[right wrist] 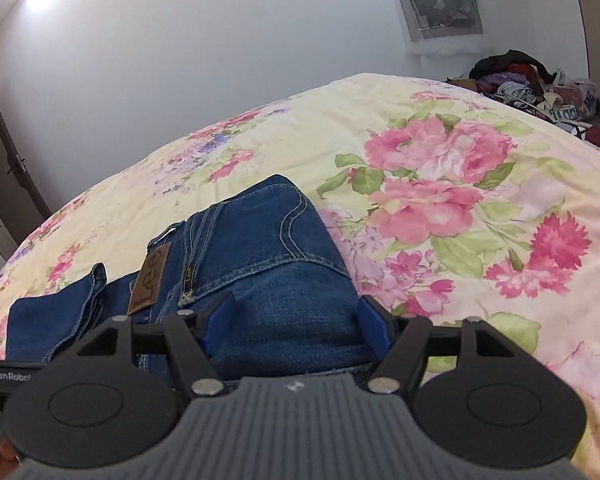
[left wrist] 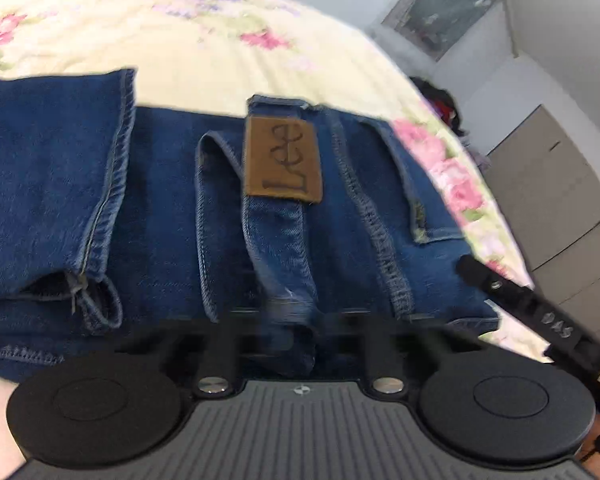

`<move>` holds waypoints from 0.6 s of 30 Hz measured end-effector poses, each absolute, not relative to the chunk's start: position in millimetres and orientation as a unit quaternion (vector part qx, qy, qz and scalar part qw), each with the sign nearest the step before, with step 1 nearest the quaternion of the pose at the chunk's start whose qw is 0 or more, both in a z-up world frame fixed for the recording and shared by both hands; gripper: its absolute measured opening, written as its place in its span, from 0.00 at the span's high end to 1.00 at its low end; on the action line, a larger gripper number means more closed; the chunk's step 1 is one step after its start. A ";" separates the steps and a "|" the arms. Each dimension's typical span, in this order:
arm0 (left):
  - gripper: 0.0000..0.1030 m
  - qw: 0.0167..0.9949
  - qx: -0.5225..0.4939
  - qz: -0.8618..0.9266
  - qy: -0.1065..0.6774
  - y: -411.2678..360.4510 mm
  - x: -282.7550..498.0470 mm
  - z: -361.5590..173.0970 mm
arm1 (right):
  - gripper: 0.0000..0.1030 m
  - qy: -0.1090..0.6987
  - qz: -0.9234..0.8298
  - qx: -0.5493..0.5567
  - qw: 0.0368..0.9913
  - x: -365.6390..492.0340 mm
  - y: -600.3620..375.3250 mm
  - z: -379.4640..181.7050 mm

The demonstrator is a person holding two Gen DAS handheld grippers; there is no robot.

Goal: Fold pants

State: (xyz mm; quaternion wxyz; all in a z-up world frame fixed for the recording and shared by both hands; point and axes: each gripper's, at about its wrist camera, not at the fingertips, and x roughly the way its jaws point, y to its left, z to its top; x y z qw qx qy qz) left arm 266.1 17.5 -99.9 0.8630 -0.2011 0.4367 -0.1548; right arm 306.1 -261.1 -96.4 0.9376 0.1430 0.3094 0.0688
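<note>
From the left wrist, the jeans [left wrist: 228, 216] lie folded on the flowered bed [left wrist: 140, 20], directly ahead of and below the left claw [left wrist: 300, 340]; waistband and leather patch [left wrist: 283, 160] run away from the camera, with a leg hem [left wrist: 112, 184] doubled over on the left. This claw's fingers are a dark blur, but it seems clenched, apparently on the near denim edge. From the right wrist, the right claw [right wrist: 294, 320] stands released, its blue pads [right wrist: 374, 326] straddling the folded bundle without pressing it. The jeans' [right wrist: 260, 248] long axis stretches forward and left, so both claws sit at the near end.
</note>
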 end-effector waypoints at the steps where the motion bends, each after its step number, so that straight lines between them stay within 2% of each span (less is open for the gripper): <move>1: 0.91 0.871 -0.192 -0.159 0.423 15.6 262.4 -95.4 | 0.37 0.309 0.069 0.146 0.937 305.8 -261.9 -95.5; 3: 0.91 0.885 -0.179 -0.157 0.399 16.1 255.2 -86.8 | 0.37 0.309 0.070 0.156 0.935 310.3 -263.2 -97.1; 6: 0.91 0.885 -0.258 -0.146 0.358 44.3 245.8 -79.5 | 0.37 0.302 0.076 0.160 0.937 309.7 -263.4 -94.8; 9: 0.90 0.893 -0.276 -0.122 0.335 64.6 239.4 -76.8 | 0.37 0.273 0.101 0.157 0.944 302.5 -259.0 -86.5; 13: 0.90 0.882 -0.244 -0.104 0.389 62.8 247.8 -99.7 | 0.37 0.262 0.130 0.113 0.950 300.4 -240.5 -84.0; 15: 0.88 0.869 -0.220 -0.094 0.434 53.6 255.5 -119.7 | 0.37 0.306 0.131 0.061 0.941 310.2 -221.7 -97.3; 18: 0.83 0.872 -0.211 -0.081 0.433 49.6 252.2 -124.6 | 0.37 0.336 0.126 -0.023 0.933 313.9 -198.7 -116.9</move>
